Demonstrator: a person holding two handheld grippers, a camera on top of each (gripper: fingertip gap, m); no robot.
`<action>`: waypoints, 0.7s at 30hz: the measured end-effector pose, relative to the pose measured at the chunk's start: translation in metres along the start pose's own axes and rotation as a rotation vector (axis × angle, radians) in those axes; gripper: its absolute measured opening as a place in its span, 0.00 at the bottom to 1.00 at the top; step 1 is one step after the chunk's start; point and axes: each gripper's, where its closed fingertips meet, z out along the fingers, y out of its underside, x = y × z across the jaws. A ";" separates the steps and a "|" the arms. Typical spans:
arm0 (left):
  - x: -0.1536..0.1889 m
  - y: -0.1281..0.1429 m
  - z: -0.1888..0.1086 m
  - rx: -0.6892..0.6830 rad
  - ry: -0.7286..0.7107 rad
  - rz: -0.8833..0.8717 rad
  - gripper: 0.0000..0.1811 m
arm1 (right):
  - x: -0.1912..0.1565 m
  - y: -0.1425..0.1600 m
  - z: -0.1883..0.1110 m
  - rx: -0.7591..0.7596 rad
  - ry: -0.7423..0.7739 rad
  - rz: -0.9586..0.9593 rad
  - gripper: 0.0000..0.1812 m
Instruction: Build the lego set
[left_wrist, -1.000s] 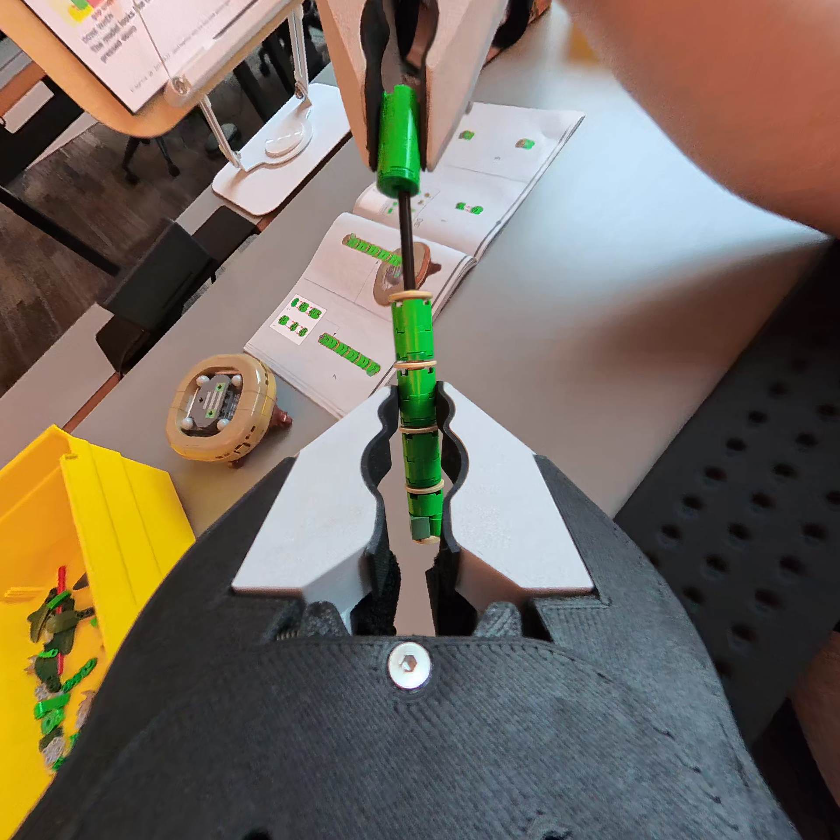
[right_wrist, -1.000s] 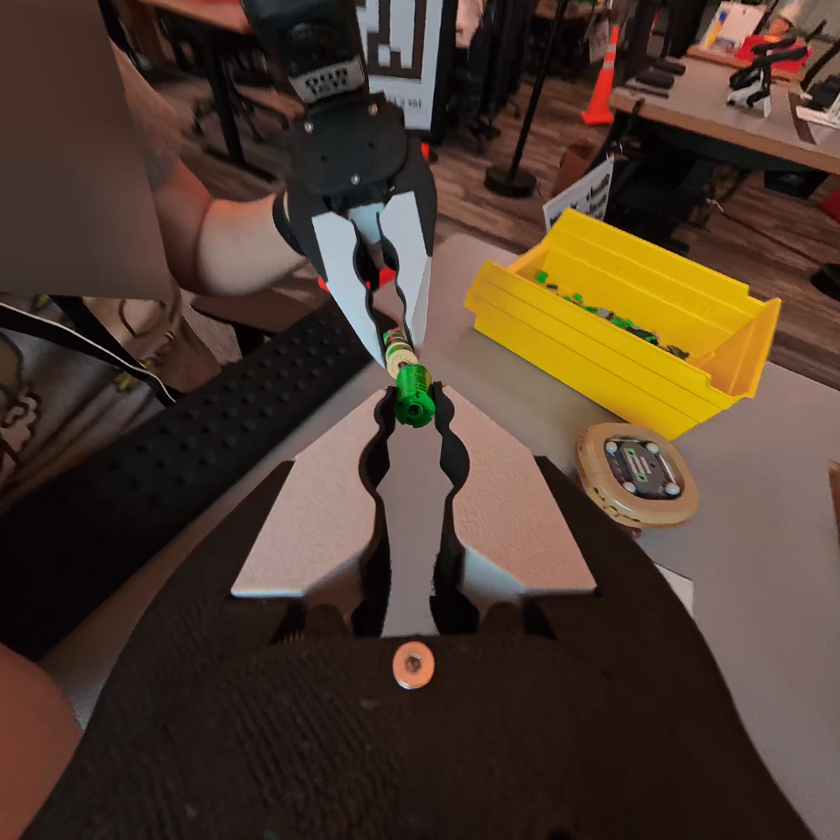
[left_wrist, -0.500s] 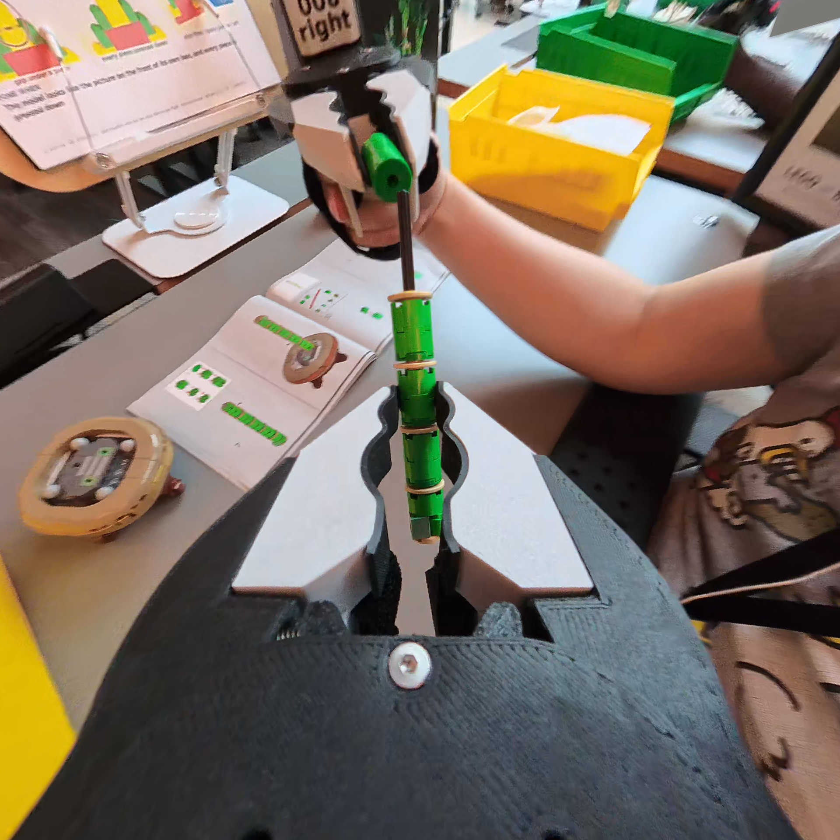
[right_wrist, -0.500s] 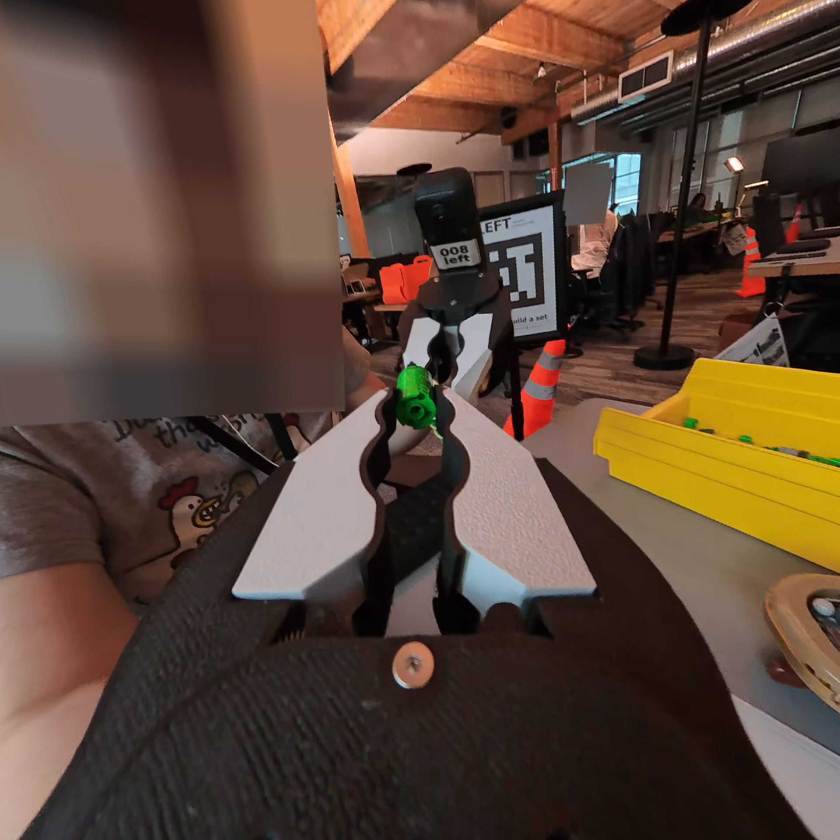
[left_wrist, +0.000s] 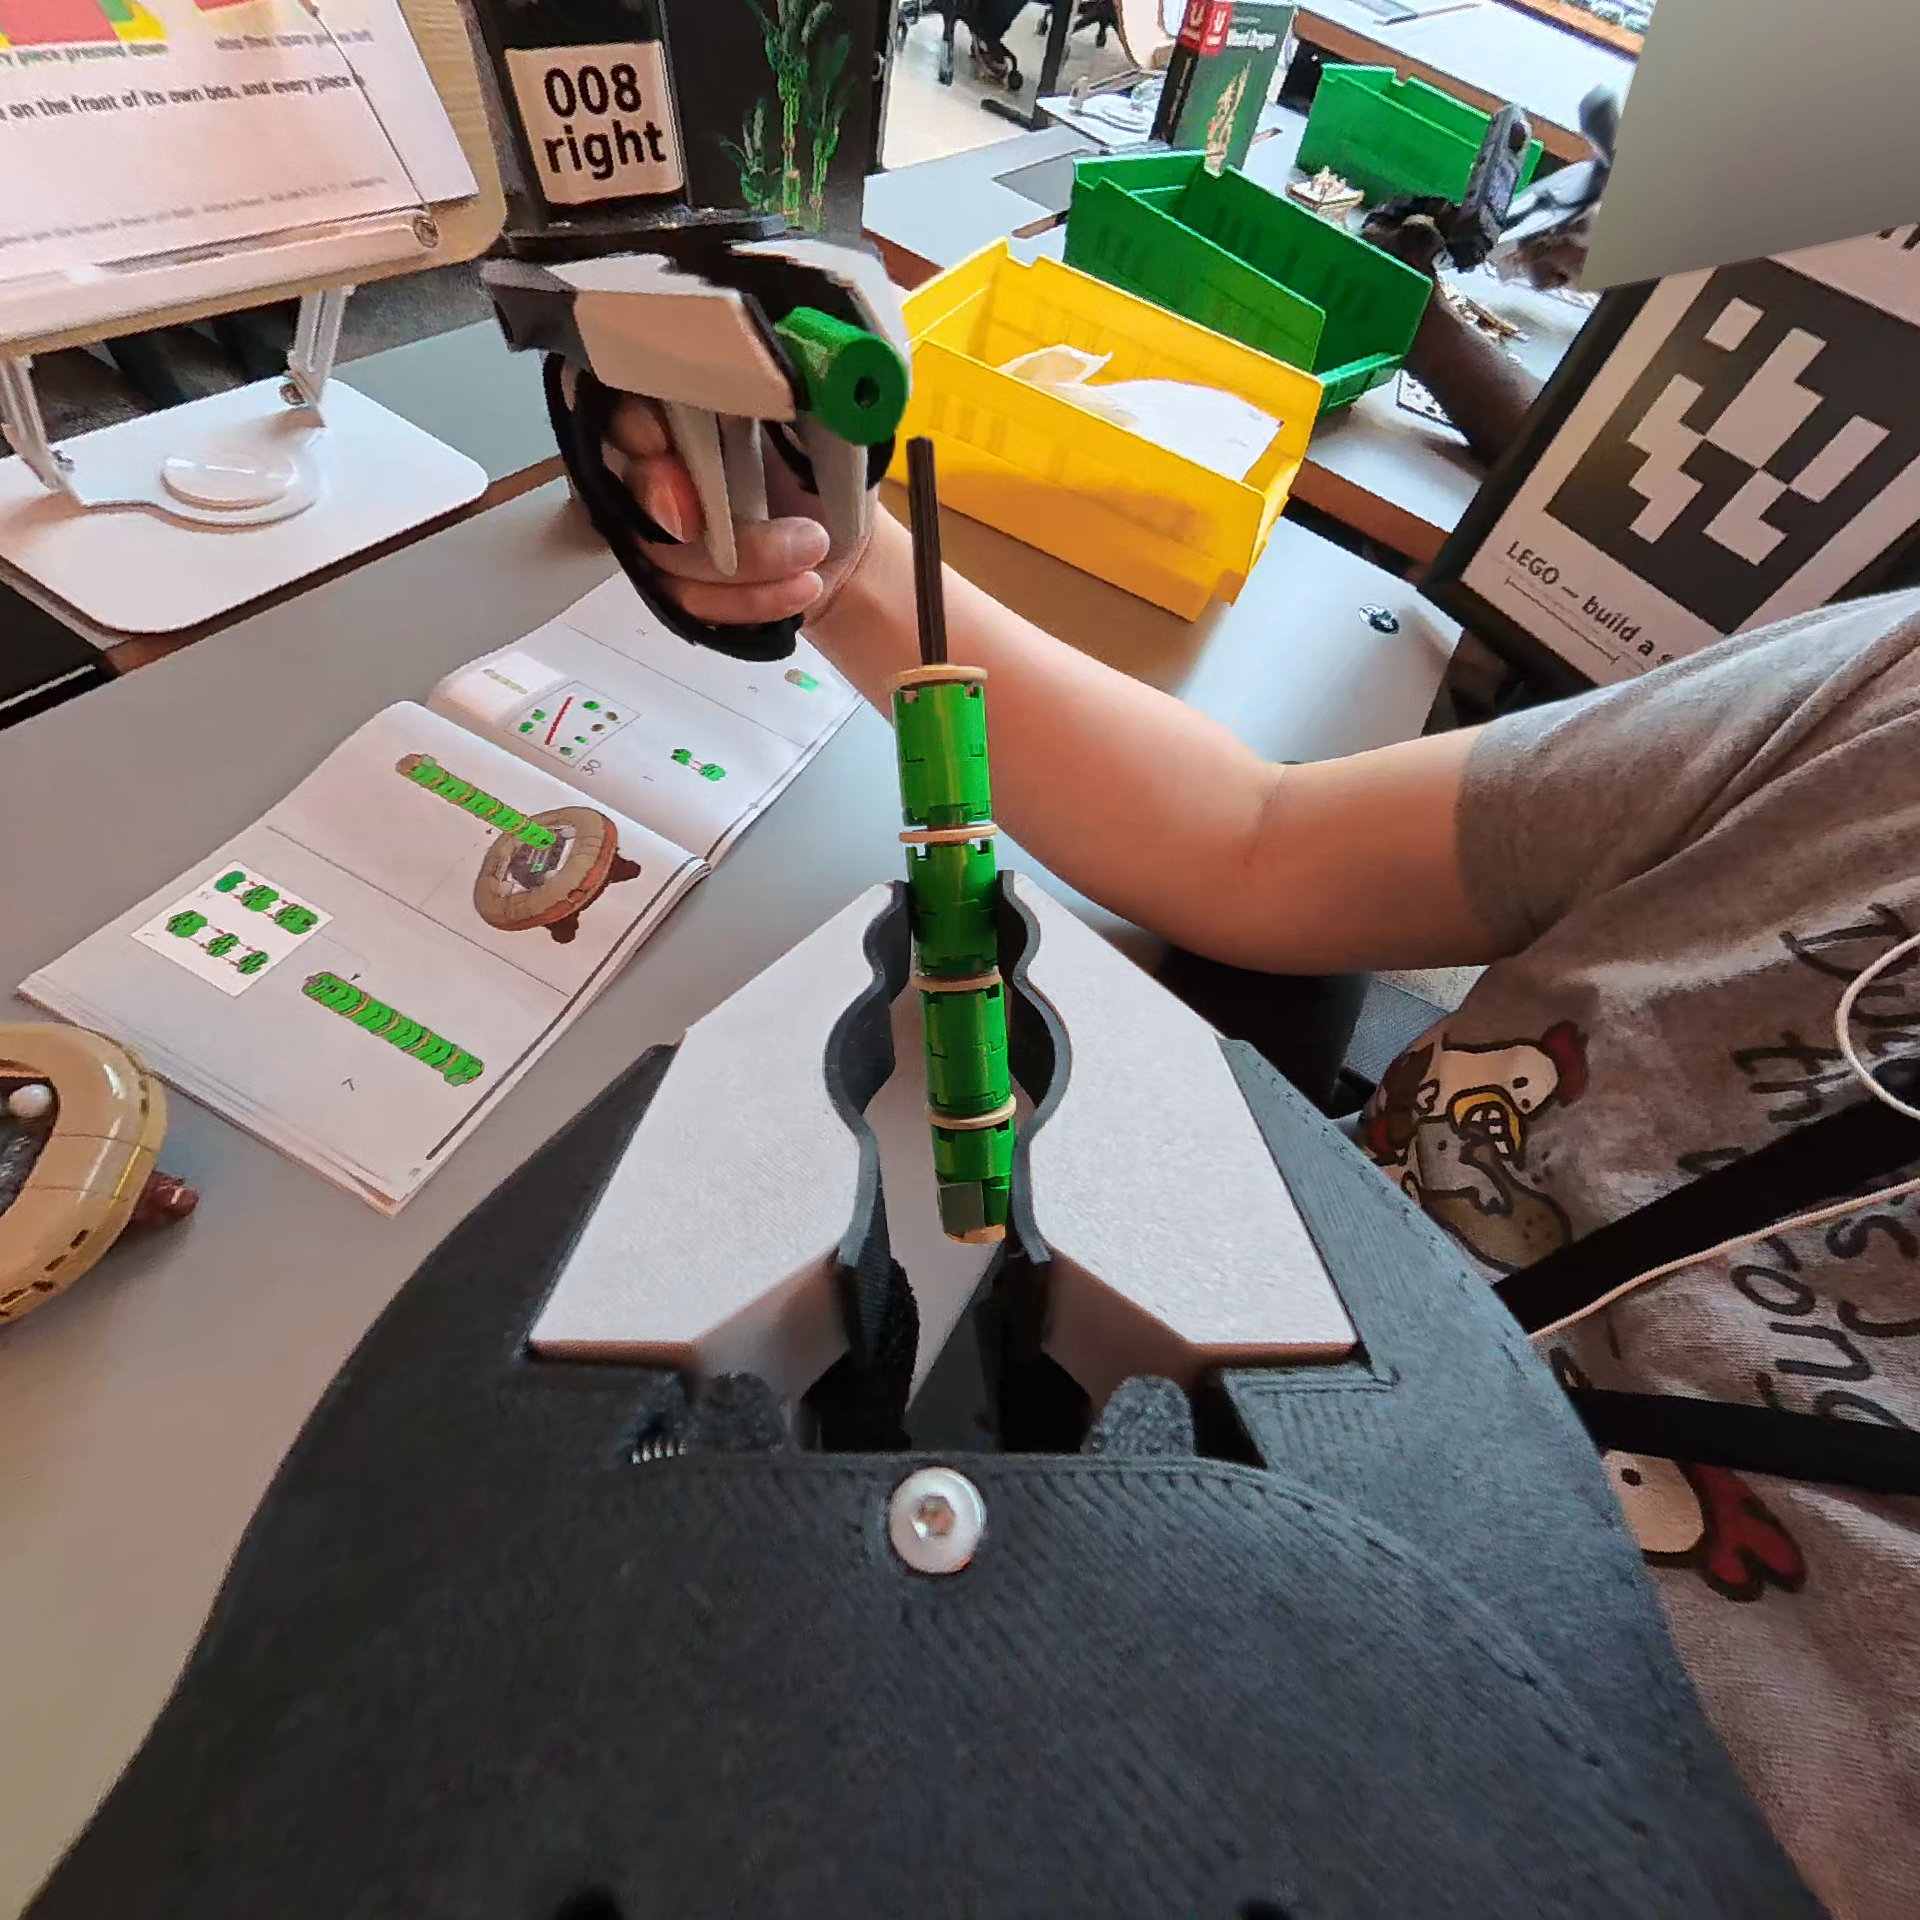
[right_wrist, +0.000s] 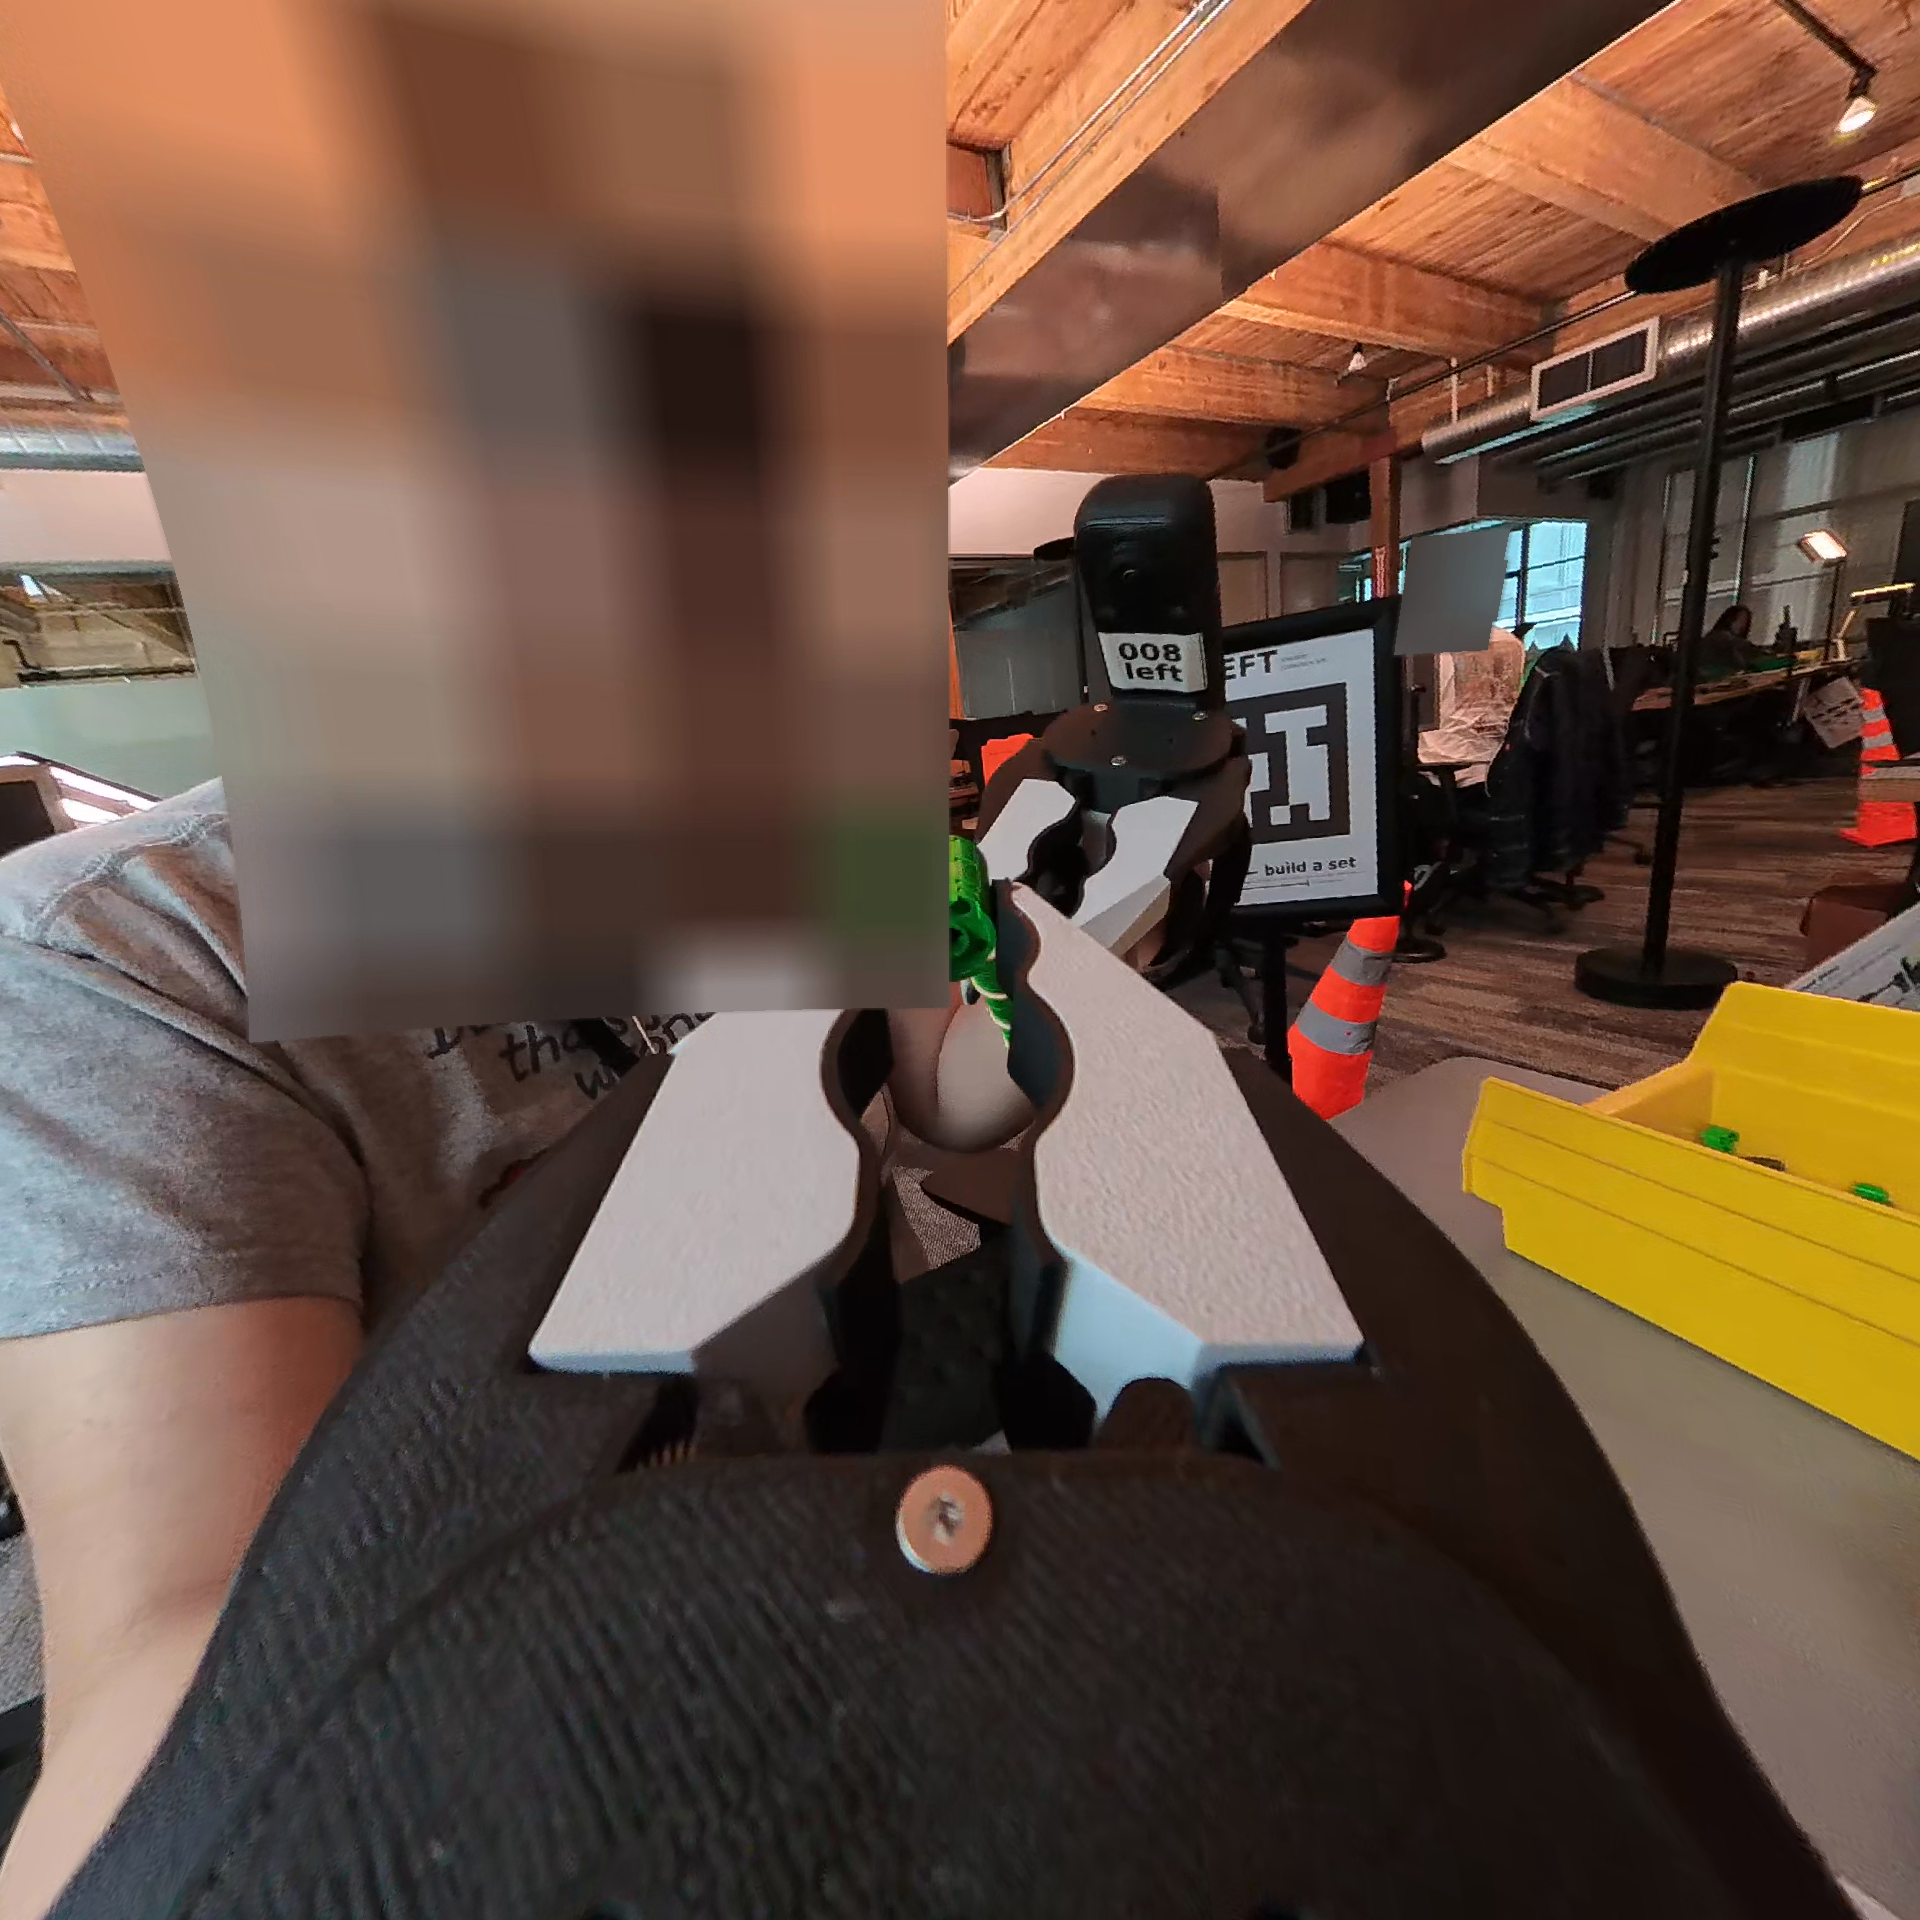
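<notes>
Over a grey table in a timber-ceilinged workshop, the left gripper clamps a green stalk, the right gripper a green cylinder.

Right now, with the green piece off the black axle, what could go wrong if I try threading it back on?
The green cylinder sits at the very tip of the right gripper, so it may slip. Its hole faces sideways, not down the black axle: it could jam. A hard push may slide the green stalk through the left gripper.
</notes>
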 end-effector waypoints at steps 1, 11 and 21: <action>-0.001 -0.001 0.001 -0.008 -0.009 0.003 0.08 | -0.001 -0.001 0.000 0.002 -0.004 -0.001 0.08; 0.002 0.001 0.005 -0.017 0.001 -0.028 0.08 | -0.003 0.004 0.002 -0.060 0.038 -0.055 0.08; -0.002 0.013 0.007 -0.062 0.010 -0.077 0.08 | 0.001 0.014 0.001 -0.200 0.164 -0.097 0.09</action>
